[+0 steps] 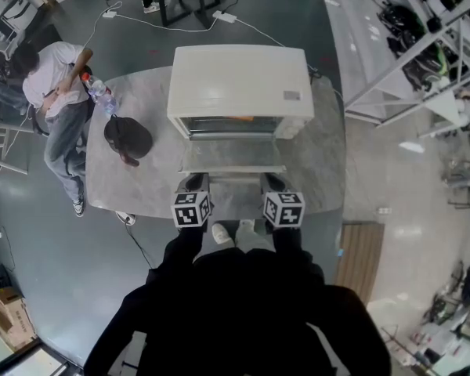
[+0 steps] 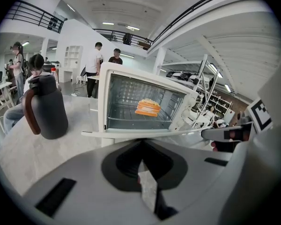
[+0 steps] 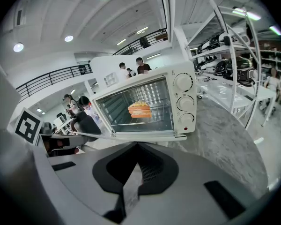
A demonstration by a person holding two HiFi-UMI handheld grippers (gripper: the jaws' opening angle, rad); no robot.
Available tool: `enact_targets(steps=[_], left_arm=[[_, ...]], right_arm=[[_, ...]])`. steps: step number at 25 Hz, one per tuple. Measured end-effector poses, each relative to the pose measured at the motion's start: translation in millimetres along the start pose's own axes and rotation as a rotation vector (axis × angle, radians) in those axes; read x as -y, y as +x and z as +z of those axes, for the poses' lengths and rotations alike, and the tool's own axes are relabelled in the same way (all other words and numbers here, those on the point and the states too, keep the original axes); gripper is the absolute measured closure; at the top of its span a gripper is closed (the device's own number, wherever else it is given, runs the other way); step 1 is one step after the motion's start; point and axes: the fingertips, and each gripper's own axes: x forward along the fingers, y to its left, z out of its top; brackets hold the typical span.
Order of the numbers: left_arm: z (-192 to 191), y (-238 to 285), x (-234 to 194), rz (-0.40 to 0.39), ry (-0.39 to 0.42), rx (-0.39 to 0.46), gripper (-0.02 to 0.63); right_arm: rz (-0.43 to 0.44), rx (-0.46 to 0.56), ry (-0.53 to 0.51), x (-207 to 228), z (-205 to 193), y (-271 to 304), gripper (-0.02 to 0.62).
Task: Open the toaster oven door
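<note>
The glass door (image 1: 231, 157) of the white box toaster oven (image 1: 236, 81) lies flat open just ahead of both tools. The left tool (image 1: 194, 180) and right tool (image 1: 272, 180) are squeezed closed on nothing. I think they only need to back away.

Oven (image 1: 236, 81) stands on the table (image 1: 321, 163), door (image 1: 232, 157) lowered toward you, food (image 3: 139, 109) on the rack inside. Jug (image 1: 128, 138) sits left of it. Your left gripper (image 1: 193, 182) and right gripper (image 1: 272, 182) lie just before the door.
</note>
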Motion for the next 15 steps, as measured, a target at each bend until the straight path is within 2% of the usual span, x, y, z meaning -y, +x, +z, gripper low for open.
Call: enact_targets(steps=[15], left_arm=[[-19.7,4.2,0.0,0.004,-0.019,-0.042,0.603]], right_arm=[[-0.006,-0.033,-0.008,3.3,-18.2,1.0,0.594]])
